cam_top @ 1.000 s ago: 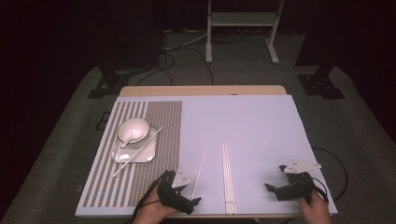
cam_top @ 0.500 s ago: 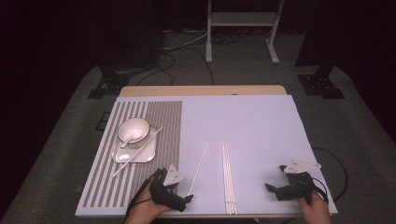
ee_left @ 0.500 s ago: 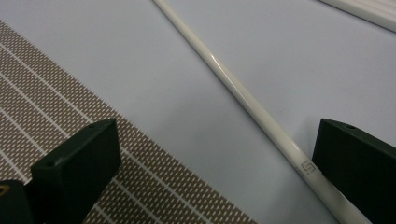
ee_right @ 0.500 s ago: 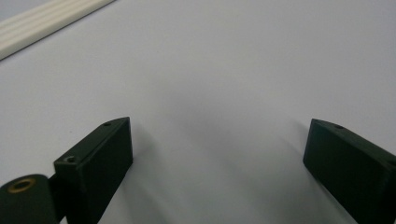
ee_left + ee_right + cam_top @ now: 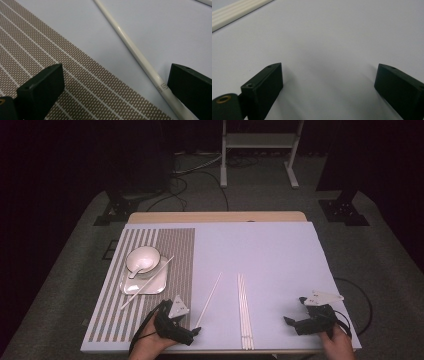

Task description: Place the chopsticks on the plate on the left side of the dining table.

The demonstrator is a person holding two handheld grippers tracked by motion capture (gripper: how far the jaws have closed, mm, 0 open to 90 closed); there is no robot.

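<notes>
A pale lavender sheet (image 5: 280,255) covers the table, with a wooden edge along the far side, grey carpet around it, and cables and a white stand (image 5: 260,142) in the dark room beyond. On the left lies a striped mat (image 5: 170,250) bearing a plate (image 5: 155,284), a bowl (image 5: 145,256) with a spoon, and one chopstick across them; a bundle (image 5: 244,312) of chopsticks lies mid-table between the grippers. The left gripper (image 5: 192,332), jaws spread, sits over the mat's near right corner with a single chopstick (image 5: 140,58) just inside one jaw, while the right gripper (image 5: 292,317), also spread, rests over bare sheet well right of the bundle.

White chopstick (image 5: 135,51), brown white-striped placemat (image 5: 150,270), black tool (image 5: 196,332)
</notes>
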